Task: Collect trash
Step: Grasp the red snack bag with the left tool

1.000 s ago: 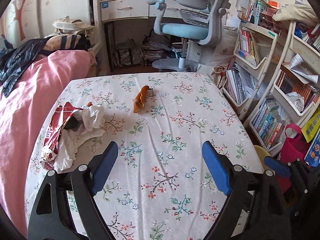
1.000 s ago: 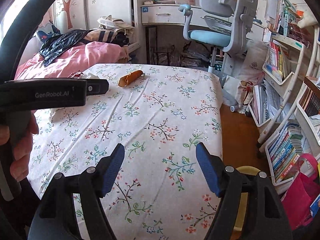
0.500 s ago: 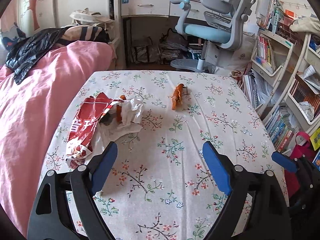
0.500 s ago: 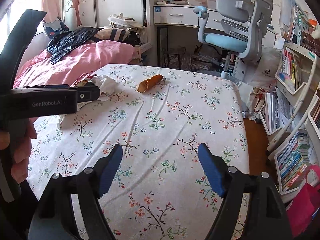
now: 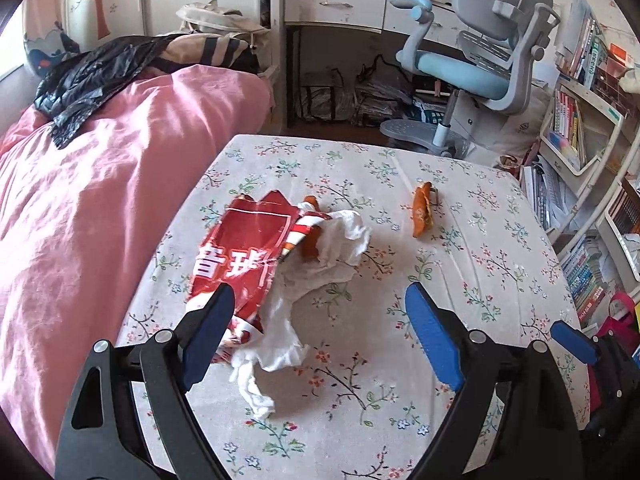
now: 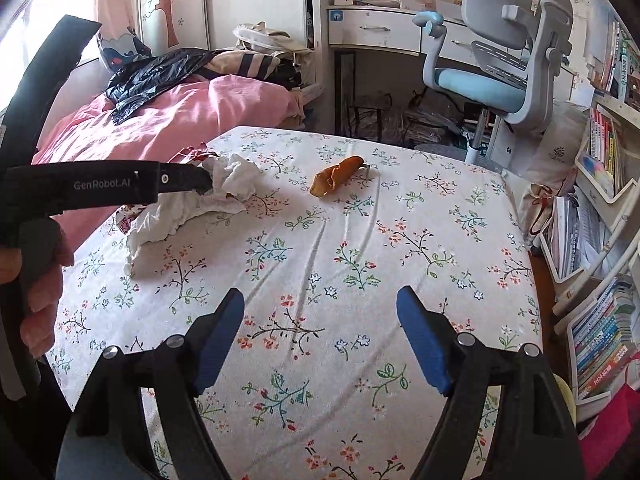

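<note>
- red snack wrapper + crumpled white tissue in a pile, left side of floral tablecloth, touching each other
- orange peel apart, farther right
- left gripper jaws released, nothing gripped, hovers at near edge of pile
- right gripper jaws wide apart, empty, over bare cloth
- pink bedding left of table

Left gripper is swinging over toward the pile at the table's left edge: the torn red foil snack wrapper and crumpled white tissue are now sitting right ahead of its wide-apart jaws instead of off to the side. Right gripper is creeping forward, closing on the orange peel strip, jaws slightly wider.
</note>
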The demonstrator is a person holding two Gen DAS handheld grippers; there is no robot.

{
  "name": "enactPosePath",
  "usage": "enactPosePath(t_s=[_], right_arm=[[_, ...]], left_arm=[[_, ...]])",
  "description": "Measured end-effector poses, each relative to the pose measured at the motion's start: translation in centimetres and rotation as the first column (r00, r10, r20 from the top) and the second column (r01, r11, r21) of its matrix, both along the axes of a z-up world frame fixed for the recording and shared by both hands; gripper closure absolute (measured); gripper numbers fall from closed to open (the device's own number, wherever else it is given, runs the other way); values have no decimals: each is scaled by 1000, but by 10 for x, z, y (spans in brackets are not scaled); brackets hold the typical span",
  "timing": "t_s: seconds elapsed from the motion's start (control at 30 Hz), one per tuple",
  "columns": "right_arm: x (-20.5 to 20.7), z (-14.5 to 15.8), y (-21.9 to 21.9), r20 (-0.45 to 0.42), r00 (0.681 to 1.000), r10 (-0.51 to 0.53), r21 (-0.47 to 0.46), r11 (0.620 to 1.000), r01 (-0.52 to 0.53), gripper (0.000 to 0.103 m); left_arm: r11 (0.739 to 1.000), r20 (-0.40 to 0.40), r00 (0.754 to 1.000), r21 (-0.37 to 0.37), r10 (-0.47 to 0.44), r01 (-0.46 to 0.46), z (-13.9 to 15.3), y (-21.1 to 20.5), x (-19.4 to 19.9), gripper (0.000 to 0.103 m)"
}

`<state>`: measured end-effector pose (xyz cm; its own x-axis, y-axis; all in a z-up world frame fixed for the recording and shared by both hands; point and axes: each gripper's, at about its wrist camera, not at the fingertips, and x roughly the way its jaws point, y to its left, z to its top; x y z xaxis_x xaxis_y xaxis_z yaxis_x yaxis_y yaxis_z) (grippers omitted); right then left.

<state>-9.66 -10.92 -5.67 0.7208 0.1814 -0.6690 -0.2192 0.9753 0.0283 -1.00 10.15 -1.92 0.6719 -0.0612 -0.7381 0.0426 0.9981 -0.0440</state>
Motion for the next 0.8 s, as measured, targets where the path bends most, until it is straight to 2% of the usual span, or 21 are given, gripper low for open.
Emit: enactPosePath(t_s=[0.23,0.43,0.53,0.63,0.8], right_arm=[[2,1,9,-9,1000,30,19,999,-30,27],[-1,4,9,-7,999,36,23,999,-35,25],[0,5,7,-7,1000,26,32,999,-26,25],[1,5,6,-8,1000,26,39,999,-25,25],[1,4,11,-10,999,39,36,999,-39,25]], left_arm=[[991,-43,991,-33,127,-128,5,59,15,19],[979,-68,979,-55,193,-196,-4,83,21,19],[987,-65,986,-36,153,-155,-6,75,18,19],[991,-40,991,44,128,-126,-7,62,19,19],[991,-73,993,102,92,-85,-22,48,45,19]])
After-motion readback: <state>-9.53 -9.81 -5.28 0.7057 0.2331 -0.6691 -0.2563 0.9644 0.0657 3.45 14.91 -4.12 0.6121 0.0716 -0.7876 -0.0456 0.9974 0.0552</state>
